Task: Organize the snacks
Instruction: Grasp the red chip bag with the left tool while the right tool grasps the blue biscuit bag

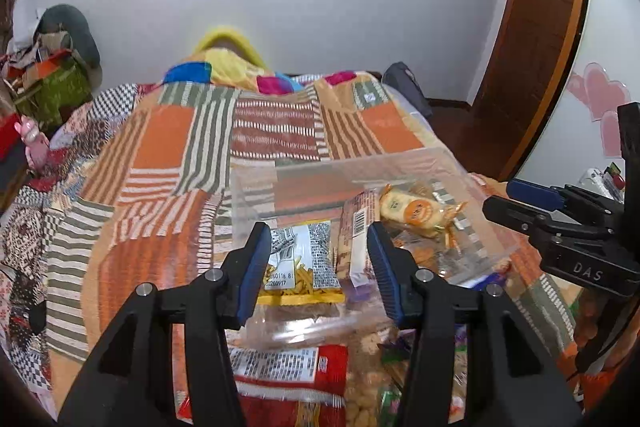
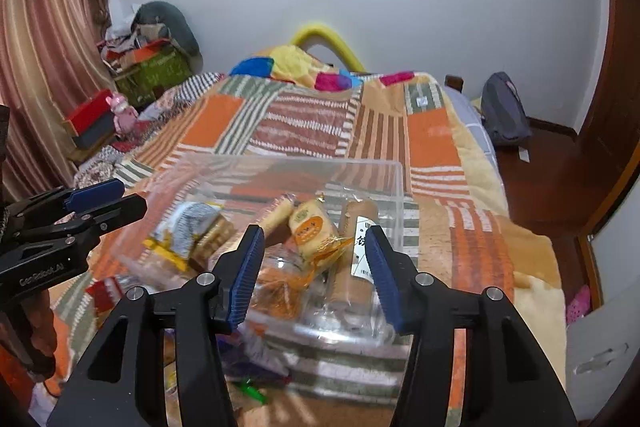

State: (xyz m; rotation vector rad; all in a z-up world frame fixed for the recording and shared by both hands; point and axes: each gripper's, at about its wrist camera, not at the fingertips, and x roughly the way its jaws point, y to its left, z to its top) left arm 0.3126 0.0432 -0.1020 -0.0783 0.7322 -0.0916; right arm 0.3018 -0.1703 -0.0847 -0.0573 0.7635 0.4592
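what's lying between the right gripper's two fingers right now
Nothing is gripped; in the right wrist view the right gripper hangs open above the clear bin, framing an orange-wrapped snack.

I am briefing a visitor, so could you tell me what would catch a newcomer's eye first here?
Probably the bright orange striped patchwork quilt that covers the bed. On it, at the near end, stands a clear plastic bin with snack packets inside, among them an orange-labelled cracker pack. Both grippers hang open just above it.
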